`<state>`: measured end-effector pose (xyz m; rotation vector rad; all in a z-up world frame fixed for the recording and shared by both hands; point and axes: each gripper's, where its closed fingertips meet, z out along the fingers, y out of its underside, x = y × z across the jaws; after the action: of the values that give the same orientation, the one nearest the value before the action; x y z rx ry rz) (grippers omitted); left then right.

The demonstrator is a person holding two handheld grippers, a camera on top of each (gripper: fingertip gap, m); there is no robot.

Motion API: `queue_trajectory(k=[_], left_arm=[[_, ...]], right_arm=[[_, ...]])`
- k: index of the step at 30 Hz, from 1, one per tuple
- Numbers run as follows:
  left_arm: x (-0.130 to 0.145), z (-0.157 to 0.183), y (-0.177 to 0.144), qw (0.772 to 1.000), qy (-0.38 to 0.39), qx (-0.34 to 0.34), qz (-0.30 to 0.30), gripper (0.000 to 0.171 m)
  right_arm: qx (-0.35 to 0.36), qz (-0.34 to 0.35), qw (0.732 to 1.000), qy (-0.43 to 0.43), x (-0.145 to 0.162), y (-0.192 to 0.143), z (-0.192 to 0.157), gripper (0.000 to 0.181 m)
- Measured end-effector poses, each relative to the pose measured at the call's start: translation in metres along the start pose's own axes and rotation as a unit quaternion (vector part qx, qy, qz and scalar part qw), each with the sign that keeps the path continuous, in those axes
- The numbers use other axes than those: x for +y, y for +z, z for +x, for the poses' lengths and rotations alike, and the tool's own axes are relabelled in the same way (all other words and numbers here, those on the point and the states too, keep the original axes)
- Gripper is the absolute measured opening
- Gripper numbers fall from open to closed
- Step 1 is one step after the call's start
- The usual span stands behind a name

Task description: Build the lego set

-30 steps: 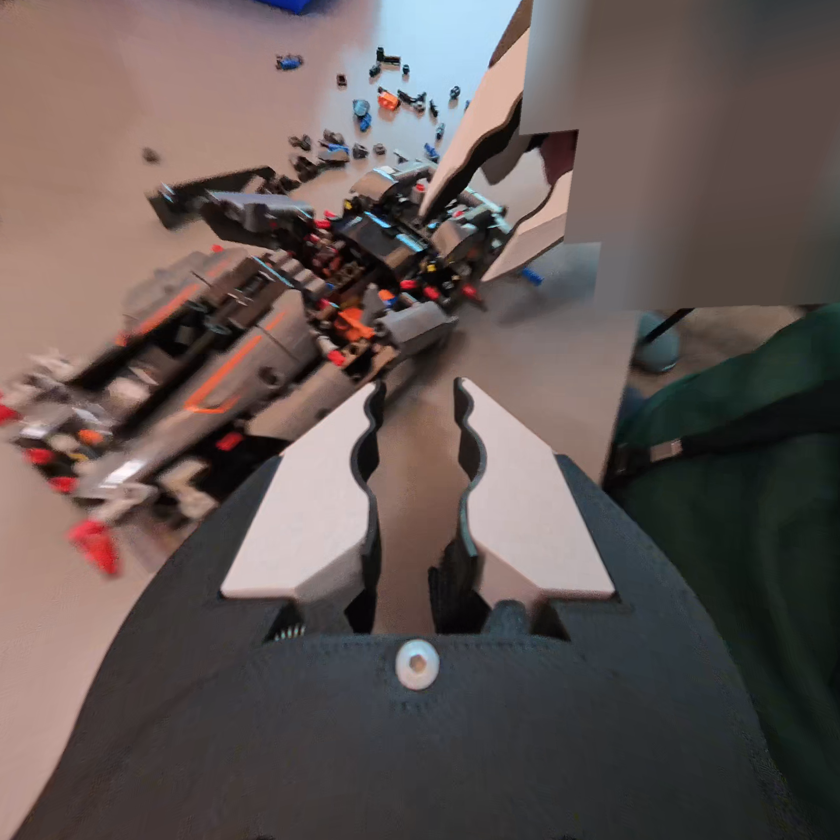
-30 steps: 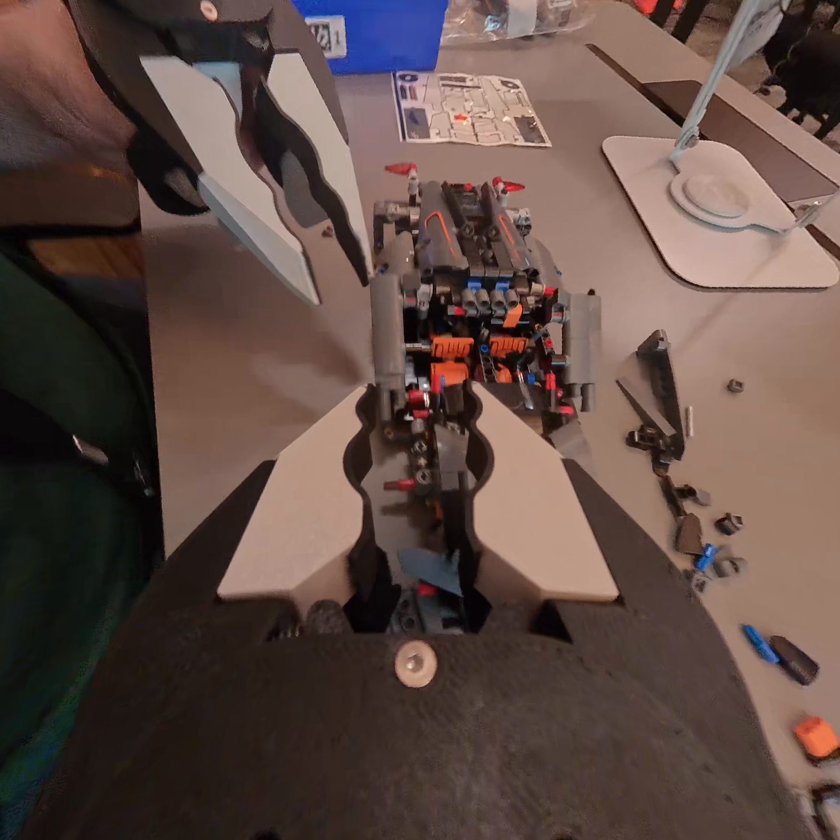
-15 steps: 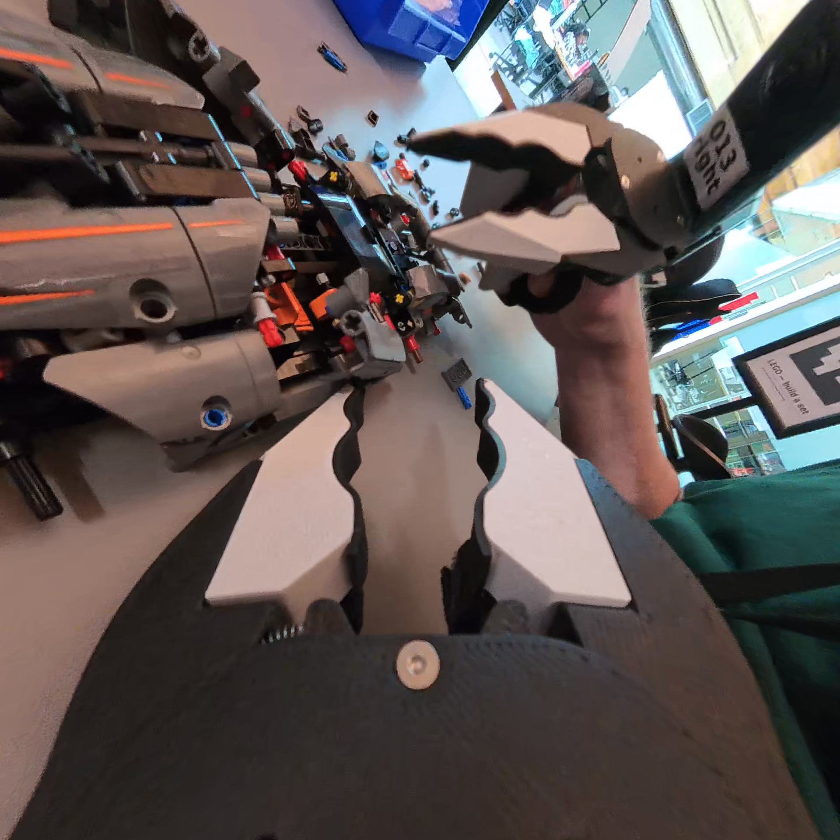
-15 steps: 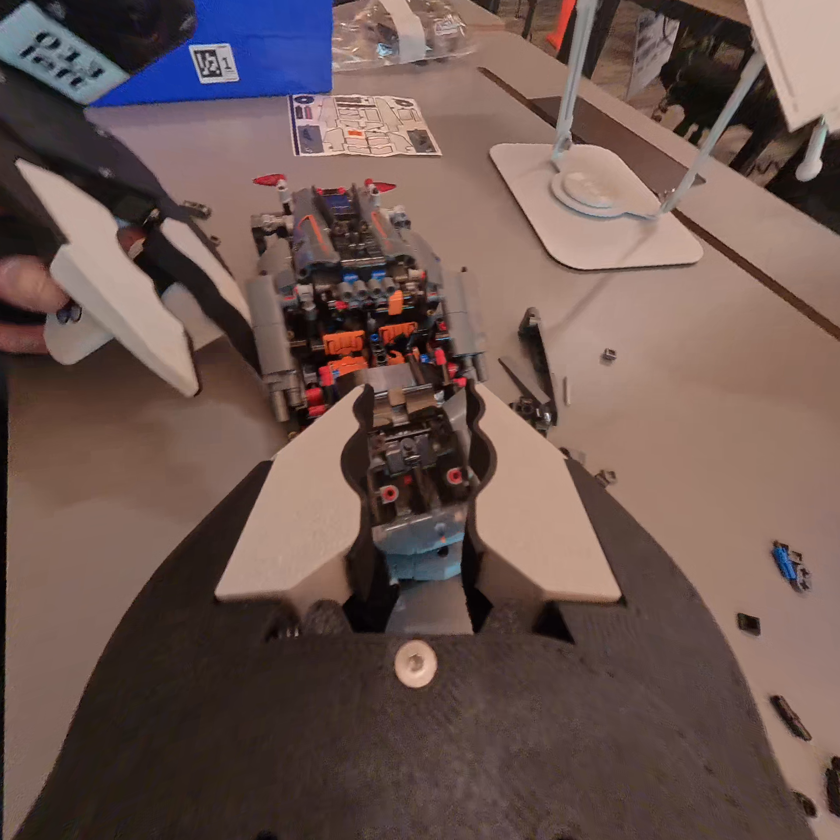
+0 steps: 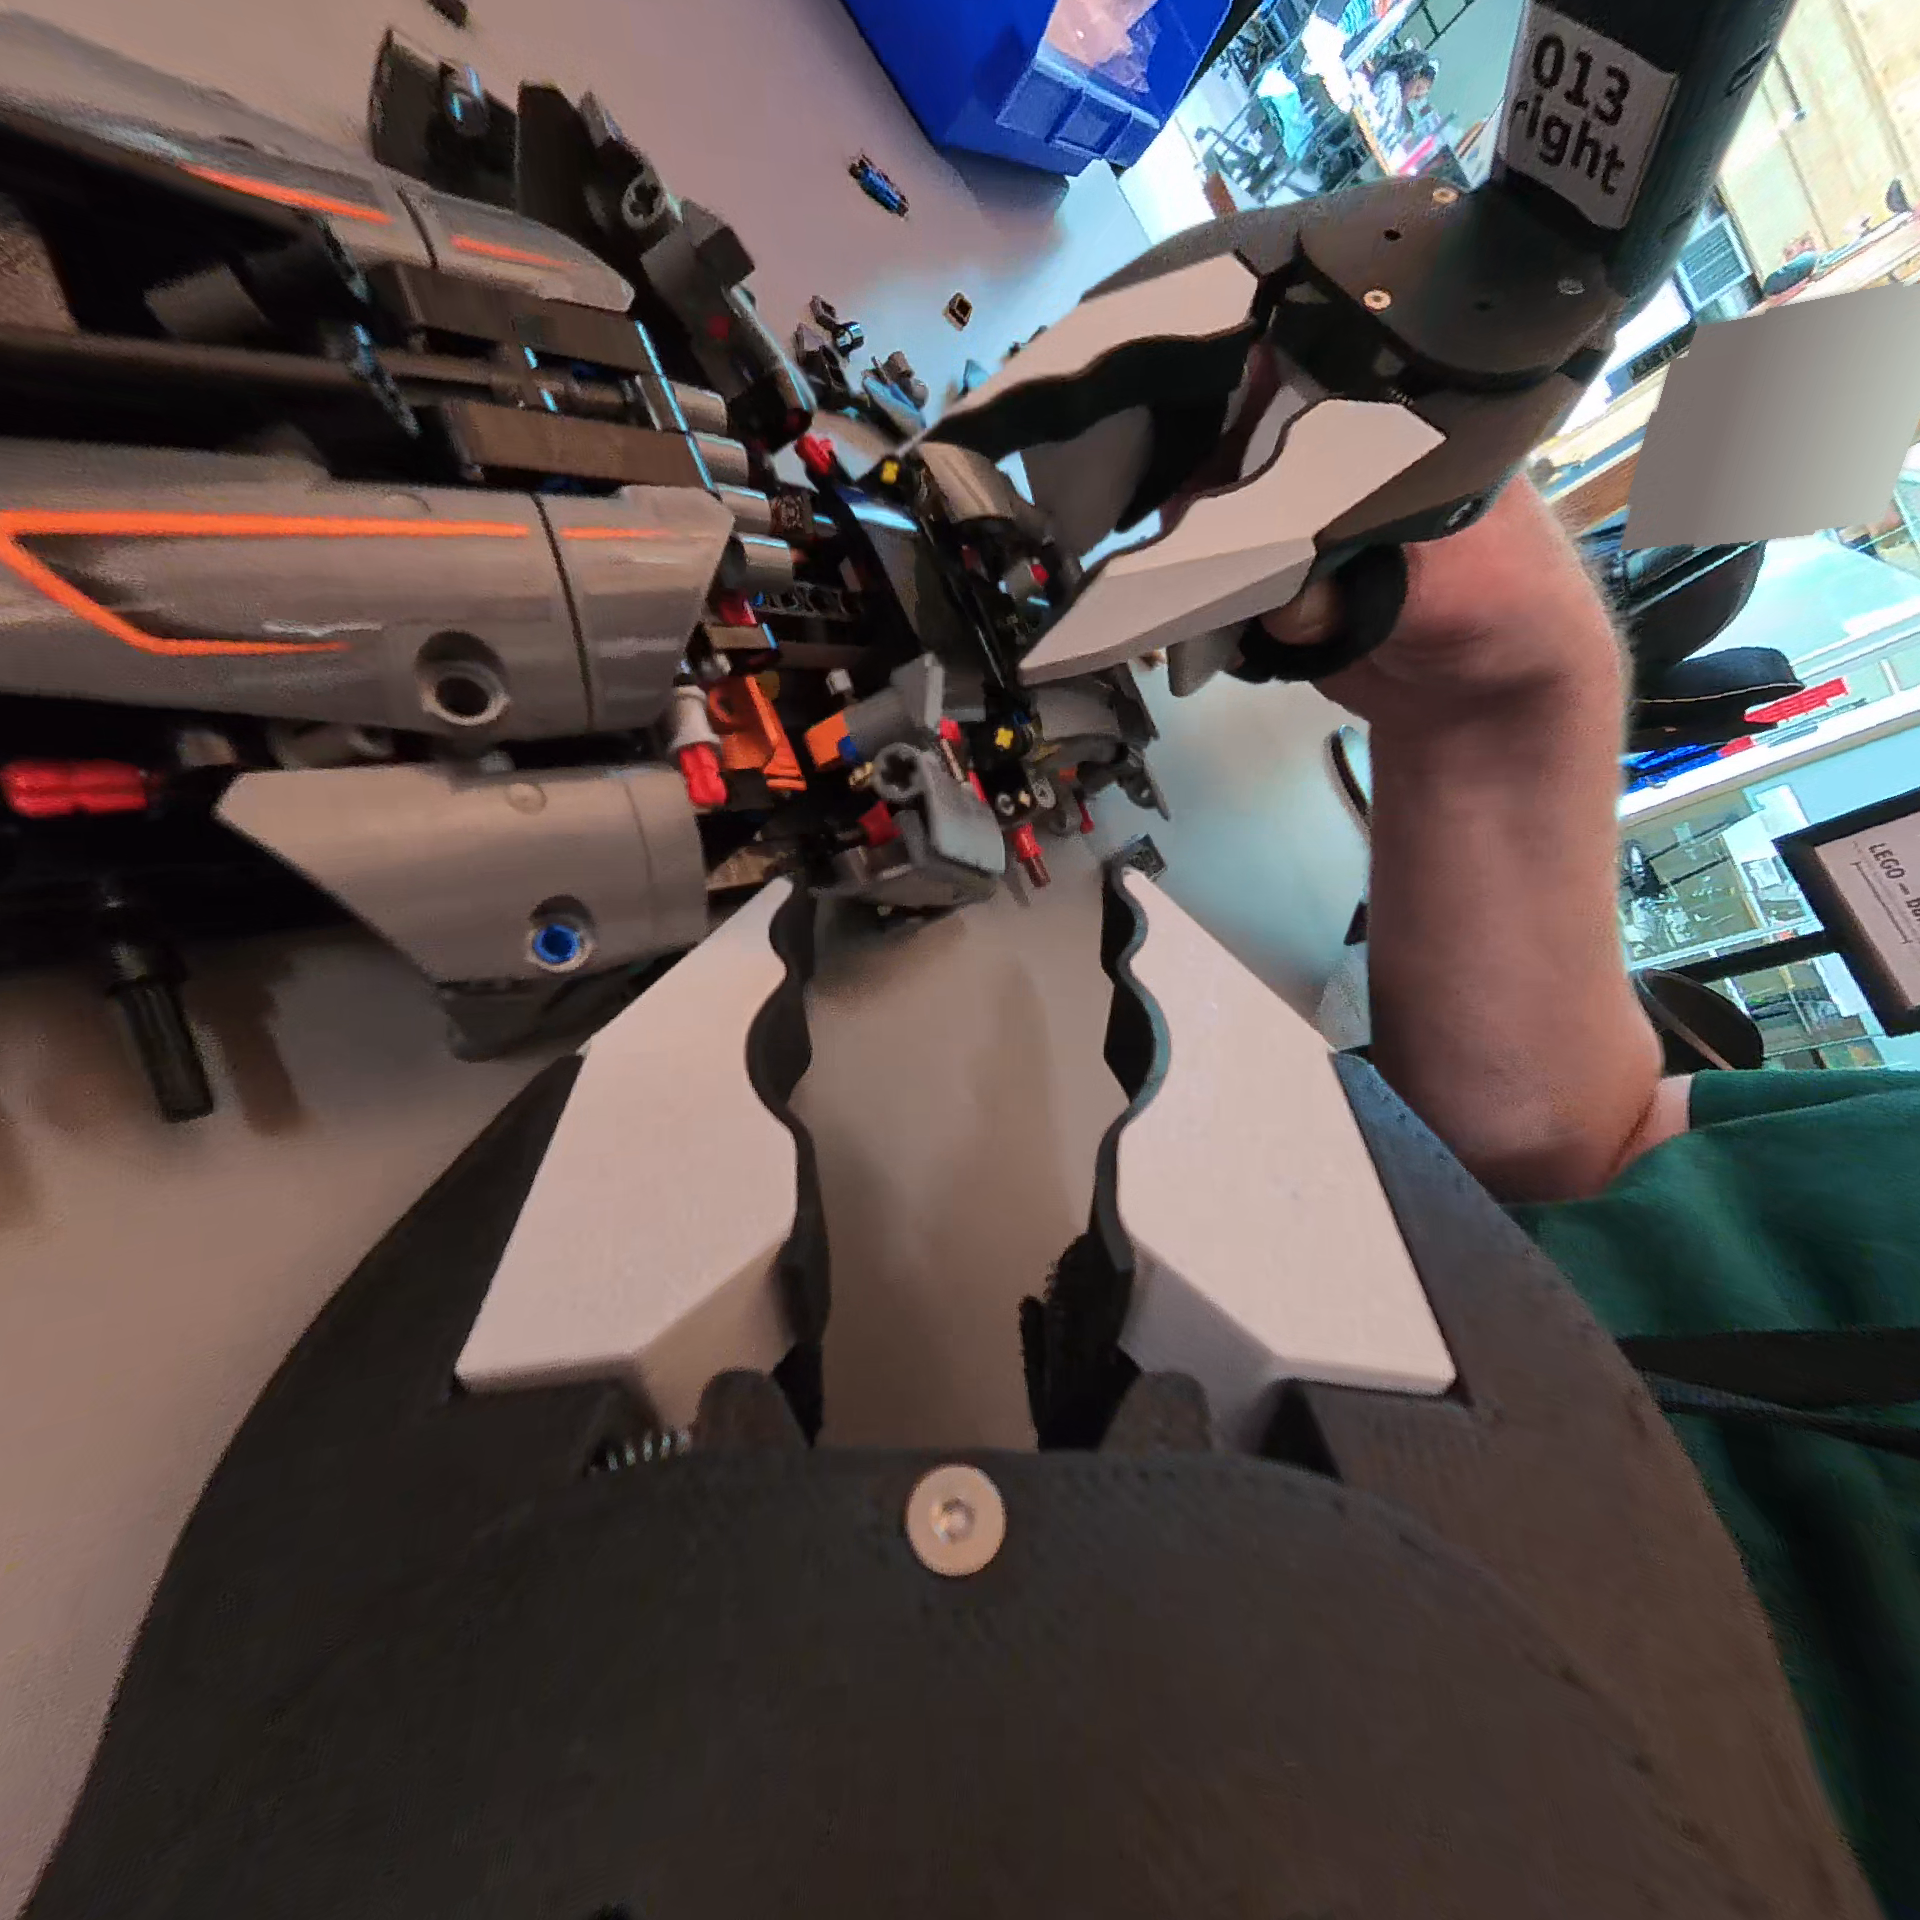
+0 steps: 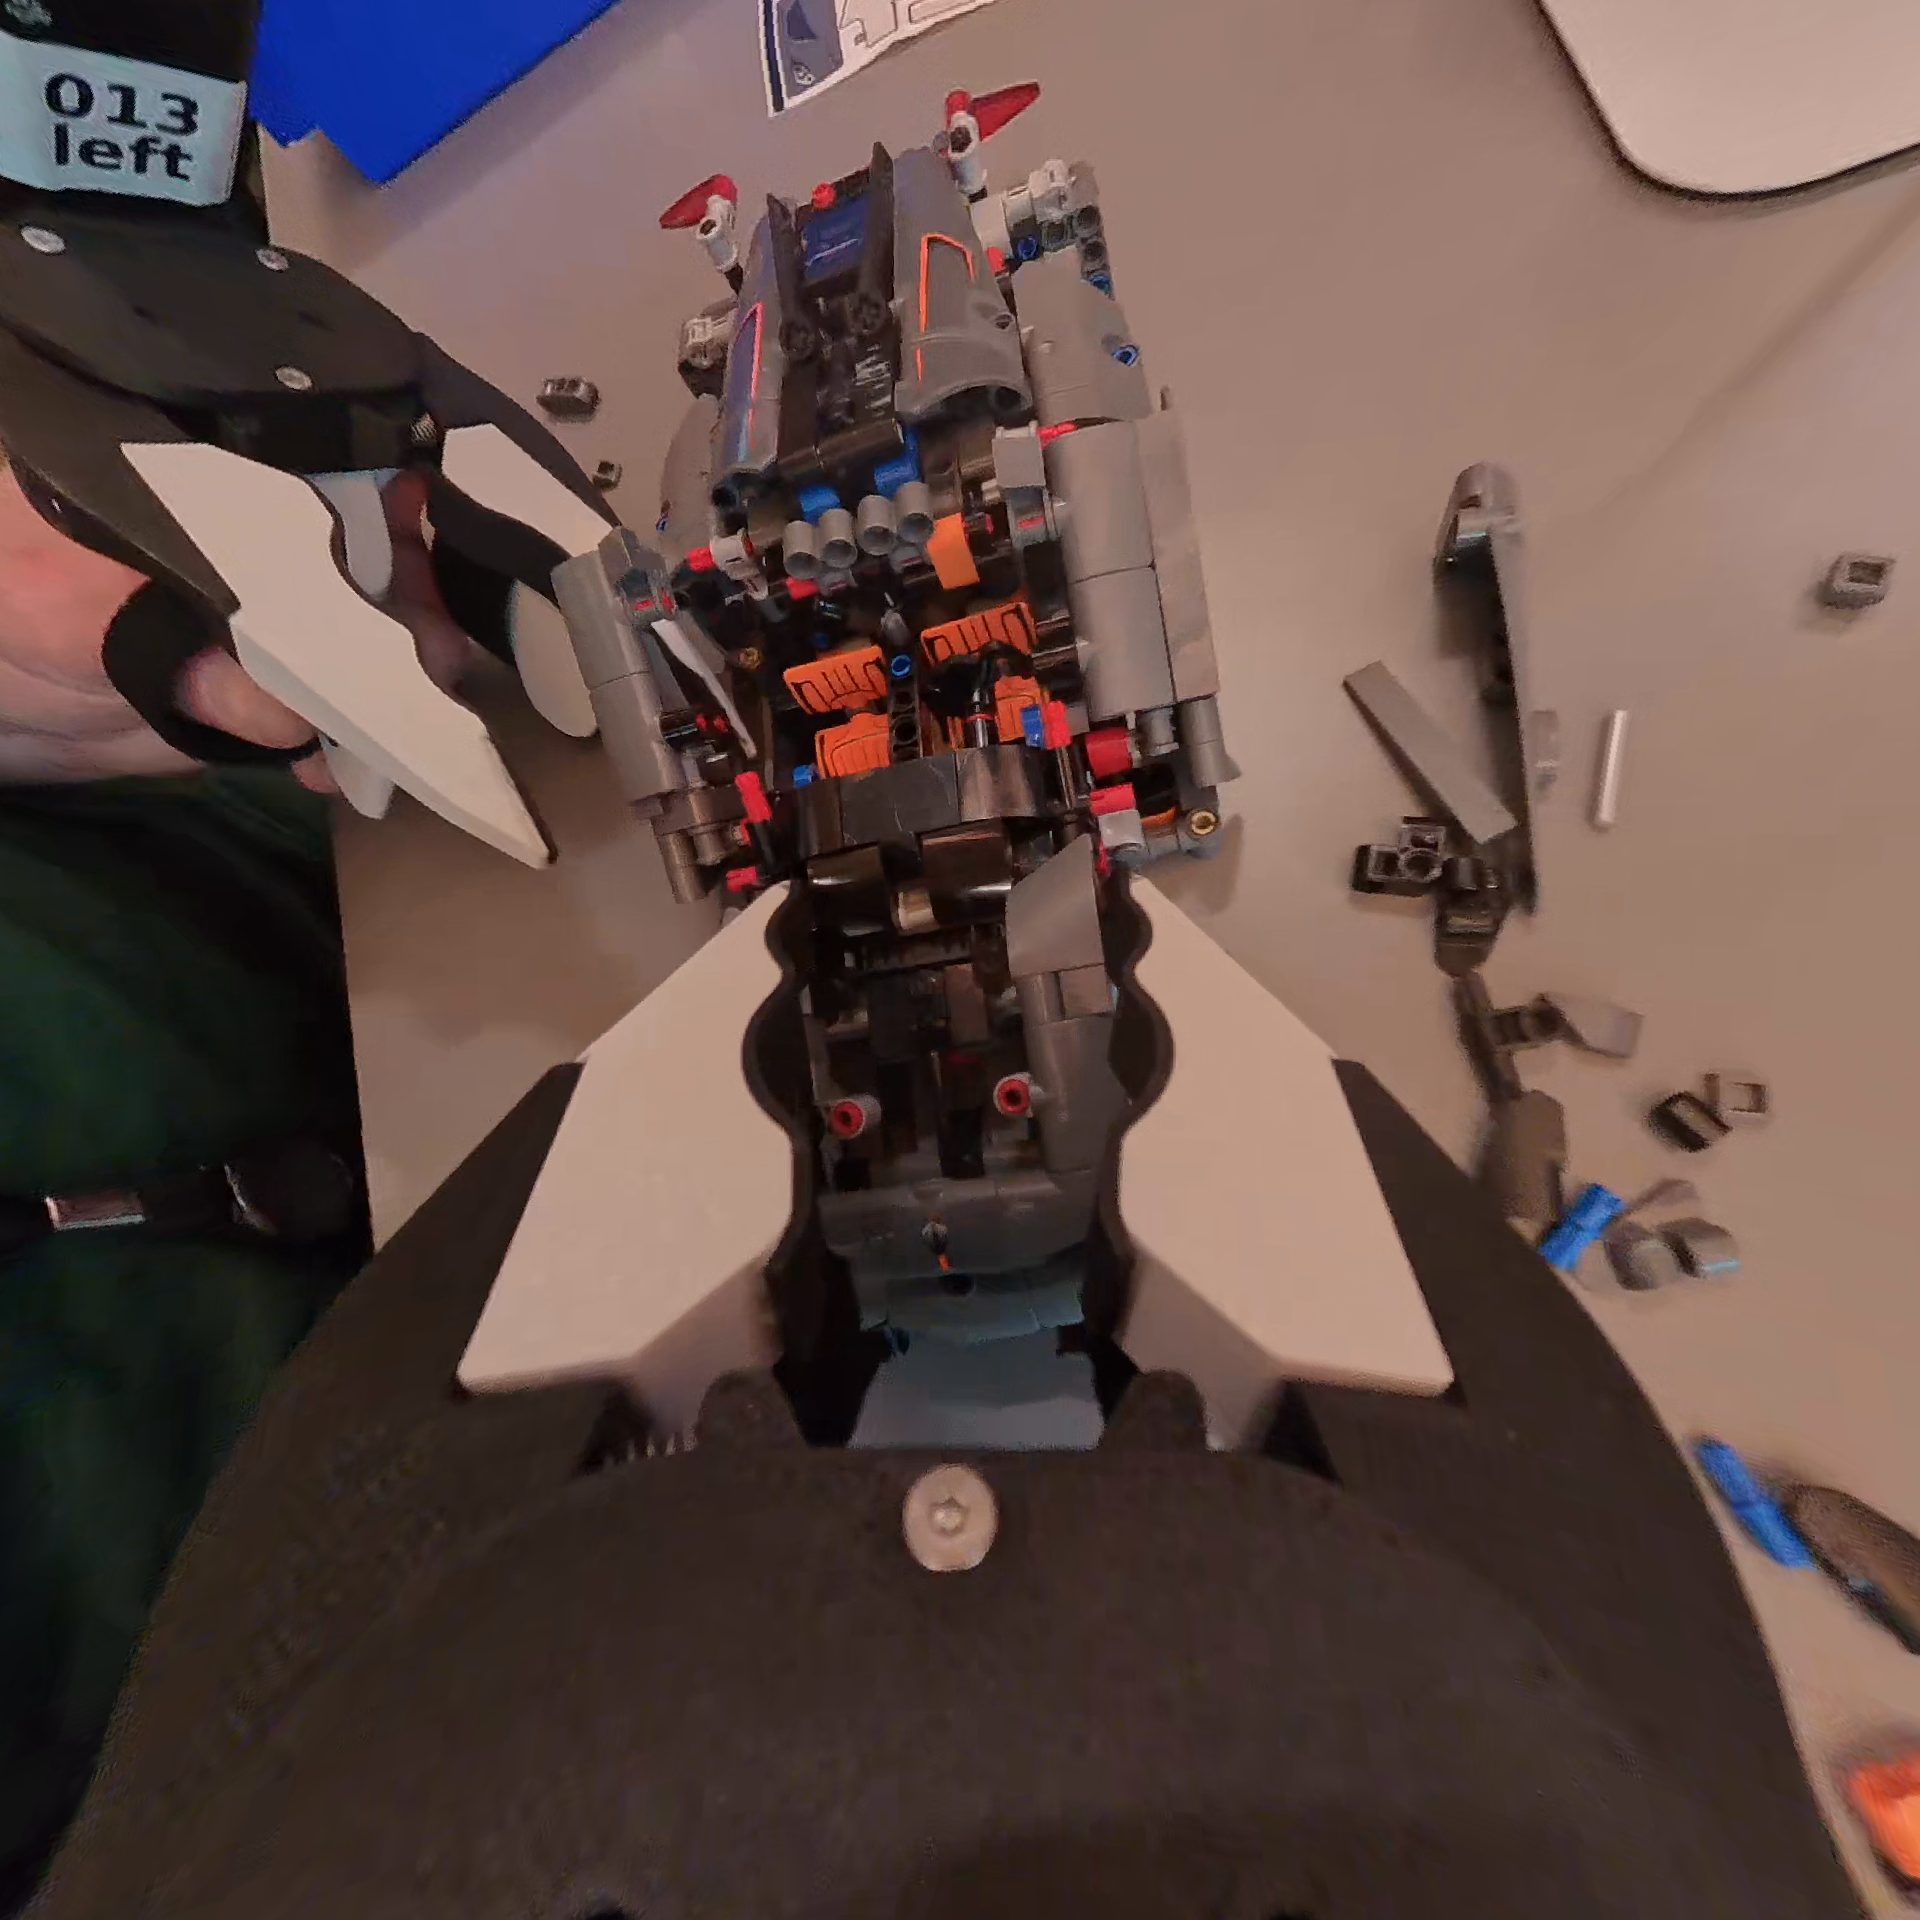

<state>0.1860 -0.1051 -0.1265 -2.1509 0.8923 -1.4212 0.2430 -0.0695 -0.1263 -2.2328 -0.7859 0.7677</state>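
A grey, black and orange lego car (image 6: 935, 582) lies on the grey table (image 6: 1351, 312), partly built. My right gripper (image 6: 954, 894) is open, with its jaws on either side of the car's narrow front end, and the grey panel there lies close to the right finger. In the left wrist view the car (image 5: 416, 582) fills the left side and the right gripper (image 5: 987, 551) straddles its front. My left gripper (image 5: 956, 894) is open and empty, low over the table beside the car. In the right wrist view the left gripper (image 6: 571, 686) sits next to the car's left side panel.
Loose grey, black and blue lego pieces (image 6: 1475, 748) lie right of the car. A blue bin (image 6: 416, 83), an instruction sheet (image 6: 831, 42) and a white stand base (image 6: 1766, 83) are at the far side. A person's forearm (image 5: 1486, 831) and green garment (image 5: 1766, 1247) are near.
My right gripper has moved forward and down, and its jaws now reach further around the car's front end. My left gripper has come closer to the car's side.
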Motion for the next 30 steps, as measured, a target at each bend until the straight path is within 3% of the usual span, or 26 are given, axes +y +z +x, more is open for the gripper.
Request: queue_trajectory(k=[9,17,21,27,30], left_arm=[[-0.008,-0.031,-0.033,1.0,0.007,-0.013,-0.002,0.057],[0.006,-0.036,-0.051,0.999,-0.001,-0.03,-0.011,0.041],[0.008,-0.035,-0.055,0.999,0.009,-0.052,0.004,0.044],[0.013,-0.035,-0.057,0.995,0.035,-0.093,0.0,0.044],[0.012,-0.037,-0.055,0.995,0.019,-0.094,0.01,0.036]], right_arm=[[0.005,0.021,1.0,0.022,-0.013,0.033,-0.046,0.06],[0.022,0.02,1.0,0.009,-0.02,0.041,-0.05,0.048],[0.046,0.014,0.999,-0.006,-0.018,0.043,-0.047,0.045],[0.096,0.01,0.989,-0.11,-0.03,0.037,-0.049,0.044],[0.045,0.026,0.986,-0.157,-0.042,0.044,-0.07,0.04]])
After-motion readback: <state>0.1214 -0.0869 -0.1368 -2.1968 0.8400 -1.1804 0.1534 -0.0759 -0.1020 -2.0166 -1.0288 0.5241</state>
